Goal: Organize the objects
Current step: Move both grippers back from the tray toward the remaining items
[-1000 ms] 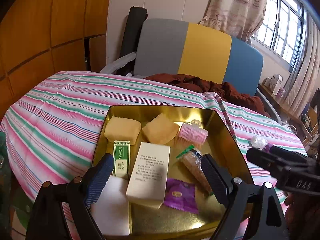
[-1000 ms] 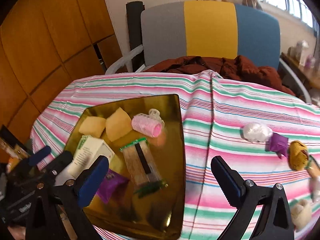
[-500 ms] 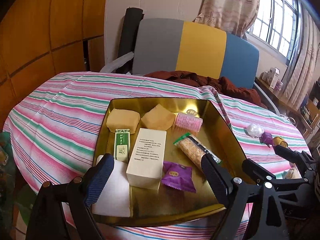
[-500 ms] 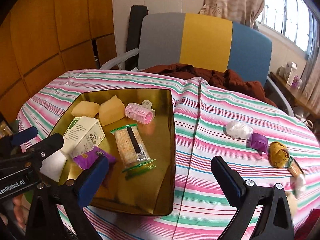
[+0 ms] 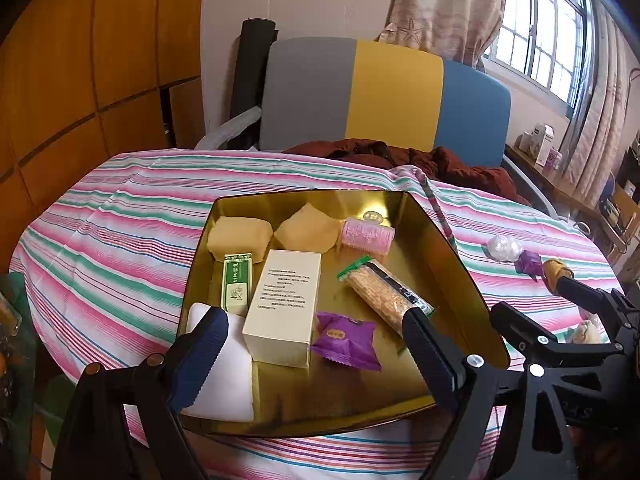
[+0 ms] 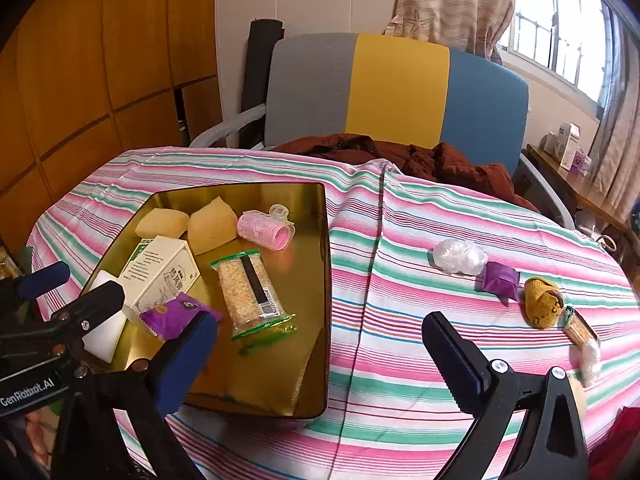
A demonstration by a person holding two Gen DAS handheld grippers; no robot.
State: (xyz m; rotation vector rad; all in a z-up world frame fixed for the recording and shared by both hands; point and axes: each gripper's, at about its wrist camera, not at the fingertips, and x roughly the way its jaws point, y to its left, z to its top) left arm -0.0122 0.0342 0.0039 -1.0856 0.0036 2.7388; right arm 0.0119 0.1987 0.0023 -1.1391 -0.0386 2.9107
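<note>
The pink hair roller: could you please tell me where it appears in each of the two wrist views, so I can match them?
Left wrist view: the pink hair roller lies at the far right of the gold tray, just above centre of the picture.
Right wrist view: it lies near the tray's far edge, left of centre.
Shared landmark: the cracker packet just nearer than the roller.

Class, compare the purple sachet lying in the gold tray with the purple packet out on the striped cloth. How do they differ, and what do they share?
The purple sachet lies inside the gold tray, beside a cream box; the purple packet sits on the striped cloth, between a clear wrapper and a yellow item. The sachet lies flat with a printed label; the packet looks folded and plain. Both are purple, and neither is gripped.
</note>
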